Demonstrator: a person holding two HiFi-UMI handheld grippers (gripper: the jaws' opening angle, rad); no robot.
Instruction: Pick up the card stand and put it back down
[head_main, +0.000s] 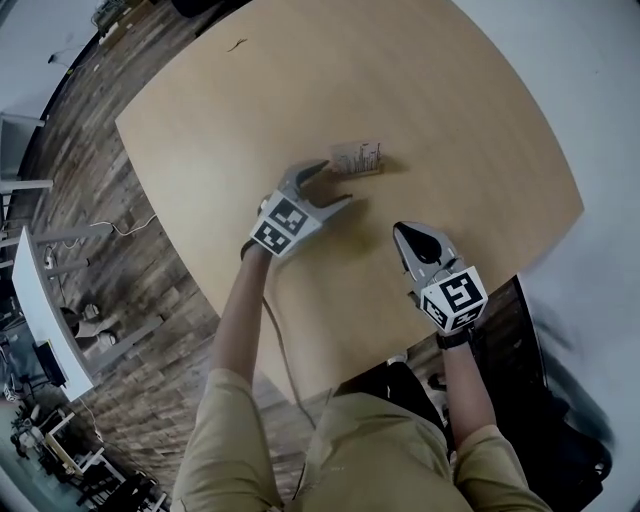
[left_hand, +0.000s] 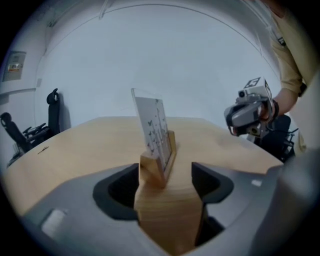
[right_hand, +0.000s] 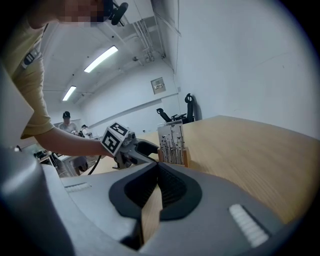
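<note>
Card stand (head_main: 357, 158): upright on the table (head_main: 470, 120), wooden base at the mouth of your left gripper (head_main: 336, 183) | left fingers: spread wide, either side of the base, not clamping it | right gripper (head_main: 402, 232): fingers pressed together, empty, apart from the stand.

The head view looked steeply down on the counter (head_main: 300, 90). Both gripper views looked low and close along their jaws across it; all three shared the card stand (head_main: 357, 158).
</note>
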